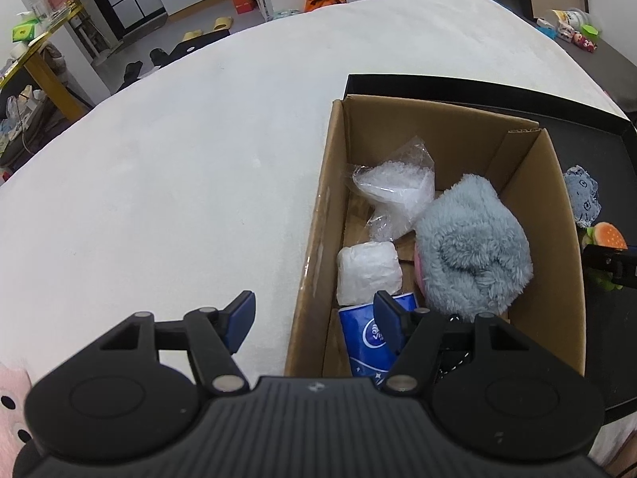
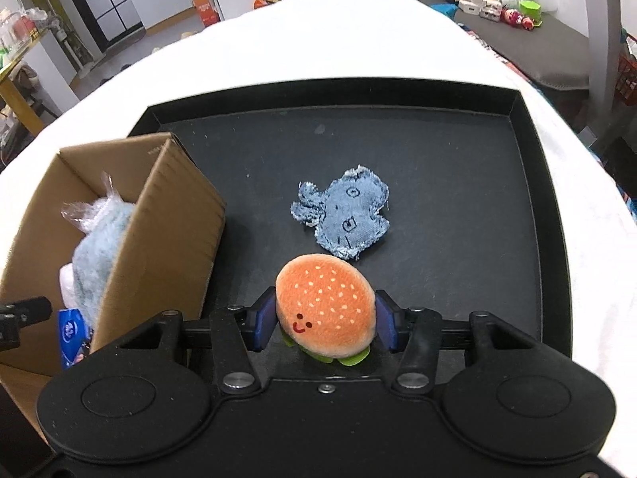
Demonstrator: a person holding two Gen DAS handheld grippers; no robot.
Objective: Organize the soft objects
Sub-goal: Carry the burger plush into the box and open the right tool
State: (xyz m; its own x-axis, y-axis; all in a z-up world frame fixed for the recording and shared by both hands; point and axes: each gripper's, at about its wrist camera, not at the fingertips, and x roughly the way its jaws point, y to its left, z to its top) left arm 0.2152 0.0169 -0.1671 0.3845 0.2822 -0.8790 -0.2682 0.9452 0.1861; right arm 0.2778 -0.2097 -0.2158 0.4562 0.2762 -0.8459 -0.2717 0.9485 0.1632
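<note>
1. The white tabletop (image 1: 159, 183) left of the cardboard box (image 1: 549, 207) is bare and gives wide passage.
2. The box walls stand high between this surface and the black tray (image 2: 533, 207).
3. Inside the box, the grey plush (image 1: 473, 247), plastic bags (image 1: 394, 191) and blue tissue pack (image 1: 366, 338) leave little room.
4. On the tray, the denim patch (image 2: 342, 215) lies just beyond the burger plush (image 2: 326, 306); the far part is free.

Black gripper (image 2: 325, 320), blue pads (image 2: 266, 320), silver screws
</note>
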